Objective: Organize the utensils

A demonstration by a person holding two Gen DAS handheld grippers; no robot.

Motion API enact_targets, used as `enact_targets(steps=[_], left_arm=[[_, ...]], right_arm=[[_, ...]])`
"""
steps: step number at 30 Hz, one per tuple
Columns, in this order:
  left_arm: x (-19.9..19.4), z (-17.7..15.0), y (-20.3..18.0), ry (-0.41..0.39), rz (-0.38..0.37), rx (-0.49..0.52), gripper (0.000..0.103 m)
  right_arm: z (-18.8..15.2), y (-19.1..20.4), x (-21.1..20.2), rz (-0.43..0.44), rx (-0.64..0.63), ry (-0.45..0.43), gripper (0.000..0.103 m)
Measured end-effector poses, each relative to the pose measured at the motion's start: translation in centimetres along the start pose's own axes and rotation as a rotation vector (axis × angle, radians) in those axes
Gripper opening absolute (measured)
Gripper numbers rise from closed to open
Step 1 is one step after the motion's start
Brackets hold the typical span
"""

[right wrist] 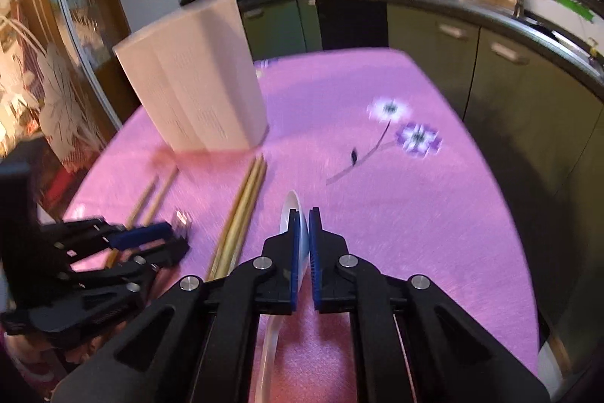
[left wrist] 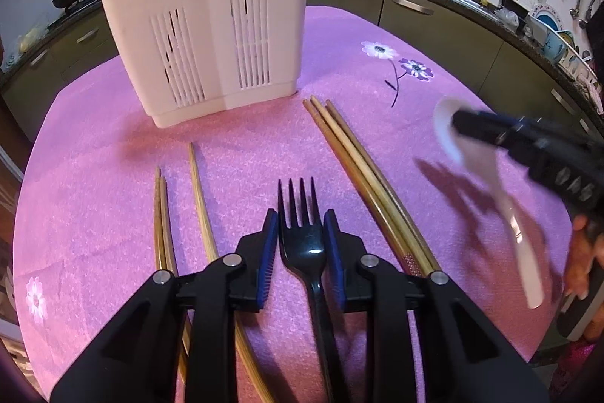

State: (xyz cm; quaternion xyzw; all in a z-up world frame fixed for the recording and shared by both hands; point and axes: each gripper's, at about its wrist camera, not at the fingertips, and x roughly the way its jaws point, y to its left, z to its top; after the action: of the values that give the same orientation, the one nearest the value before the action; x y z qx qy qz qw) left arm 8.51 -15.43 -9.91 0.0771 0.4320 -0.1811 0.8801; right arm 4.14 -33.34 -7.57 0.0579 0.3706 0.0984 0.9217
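Here the left gripper (left wrist: pixel 301 227) hangs low over a surface (left wrist: pixel 377 146) covered in a pink cloth, its blue-padded fingers (left wrist: pixel 267 244) closed on the neck of a black fork (left wrist: pixel 302 237). The pads press against both sides of the fork just below its tines, and its handle runs back under the gripper. The tines point toward a white cutlery holder (left wrist: pixel 204 14) with slotted sides, which stands upright at the far side of the cloth.

Left of the fork lie three wooden chopsticks (left wrist: pixel 200 199), two close together and one a little apart. Right of it a bundle of three longer chopsticks (left wrist: pixel 362 172) lies together, tips aimed near the holder's base.

The right gripper (right wrist: pixel 304 233) has its fingers (right wrist: pixel 292 252) clamped on a white spoon (right wrist: pixel 288 210). In the right wrist view the bowl pokes out past the fingertips and the pale handle trails back under the gripper; seen from the left wrist, the spoon is blurred and appears lifted off the cloth, with its shadow below. A hand (left wrist: pixel 583 255) shows at the right edge, behind that gripper. Printed flowers (left wrist: pixel 415 68) mark the cloth beyond the spoon.
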Motion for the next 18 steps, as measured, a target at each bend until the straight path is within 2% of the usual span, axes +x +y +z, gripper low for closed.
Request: enact_targets(steps=[6,9,14,16,18], left_arm=[[-2.1,0.8,0.2,-0.061,-0.01,0.004,0.023],[-3.8,1.3,0.4,-0.098,-0.032,-0.009,0.017],[-7.3,2.9,0.8,-0.178,-0.033,-0.012,0.017],[-7.8,3.6,1.1,-0.171,-0.03,-0.006,0.017],[-7.5,3.8,1.3,-0.128,-0.048,-0.006,0.017]], right_arm=[[1.8,0.5,-3.1,0.012,0.012,-0.12,0.006],[2.2,0.9,-3.6,0.022,0.011,-0.143,0.006],[3.3,2.1,-4.3,0.034,-0.021,-0.181,0.006],[4.1,2.8,-4.2,0.042,-0.039,-0.19,0.006],[4.5,3.2,-4.0,0.05,-0.045,-0.189,0.006]])
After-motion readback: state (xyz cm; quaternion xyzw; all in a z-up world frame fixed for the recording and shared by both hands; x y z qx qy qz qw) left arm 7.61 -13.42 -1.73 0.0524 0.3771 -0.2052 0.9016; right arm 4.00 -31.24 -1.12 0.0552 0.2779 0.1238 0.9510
